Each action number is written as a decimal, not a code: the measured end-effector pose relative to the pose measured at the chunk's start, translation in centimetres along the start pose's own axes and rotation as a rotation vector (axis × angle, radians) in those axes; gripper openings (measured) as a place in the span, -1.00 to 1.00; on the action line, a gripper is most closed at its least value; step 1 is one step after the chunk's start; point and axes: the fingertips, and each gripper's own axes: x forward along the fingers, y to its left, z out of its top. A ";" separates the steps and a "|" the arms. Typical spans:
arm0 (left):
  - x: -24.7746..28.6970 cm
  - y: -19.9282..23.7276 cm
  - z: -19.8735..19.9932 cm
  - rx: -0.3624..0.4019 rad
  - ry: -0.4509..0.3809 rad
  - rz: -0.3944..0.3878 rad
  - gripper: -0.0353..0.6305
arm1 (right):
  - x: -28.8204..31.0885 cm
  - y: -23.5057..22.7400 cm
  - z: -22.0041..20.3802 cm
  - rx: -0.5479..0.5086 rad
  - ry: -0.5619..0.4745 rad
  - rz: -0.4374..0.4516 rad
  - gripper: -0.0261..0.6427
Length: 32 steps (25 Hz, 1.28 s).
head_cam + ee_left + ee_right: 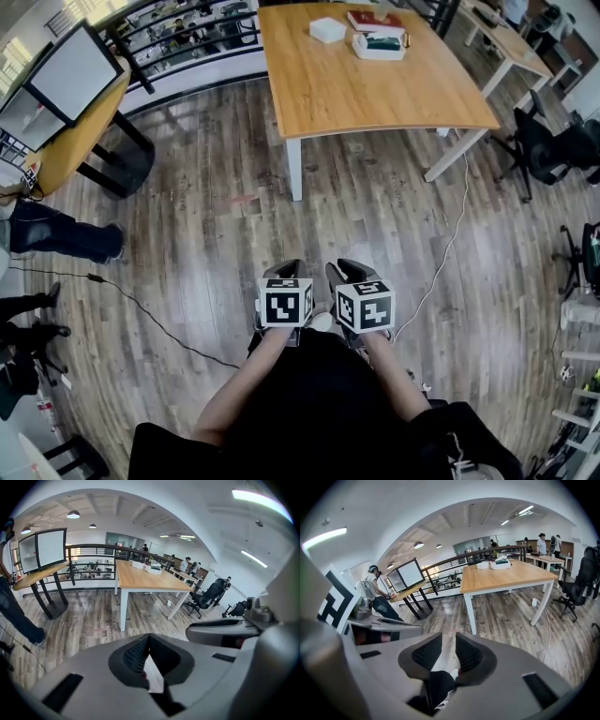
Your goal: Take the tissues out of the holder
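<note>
Holder (379,44) lies at 12 o'clock on desk (375,98), long axis 9-to-3. Left gripper (149,636) fingers clenched together; right gripper (448,638) fingers slightly parted, floor (501,616) between.

The small white box (327,30) and the flat white tray (379,45) on the far light wooden table (375,98) are too small to tell what they hold. The square marker cubes (286,303) hide most of the left gripper (284,269) and right gripper (349,272) from above. The head view's left edge cuts off a person's dark blue trouser legs (56,239).
</note>
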 end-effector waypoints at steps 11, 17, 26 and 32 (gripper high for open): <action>2.7 -0.6 1.4 0.026 0.023 -0.027 -0.90 | 0.8 -1.8 1.3 0.037 -0.022 0.007 -0.66; 5.2 -0.4 4.2 0.036 0.030 -0.047 -0.90 | 2.5 -3.9 3.1 0.053 -0.005 -0.015 -0.65; 8.7 2.8 10.9 0.035 0.033 -0.053 -0.90 | 7.3 -4.9 9.3 0.043 0.013 -0.008 -0.65; 10.6 6.0 15.9 0.047 0.035 -0.060 -0.90 | 10.8 -4.3 14.5 0.062 0.023 0.043 -0.81</action>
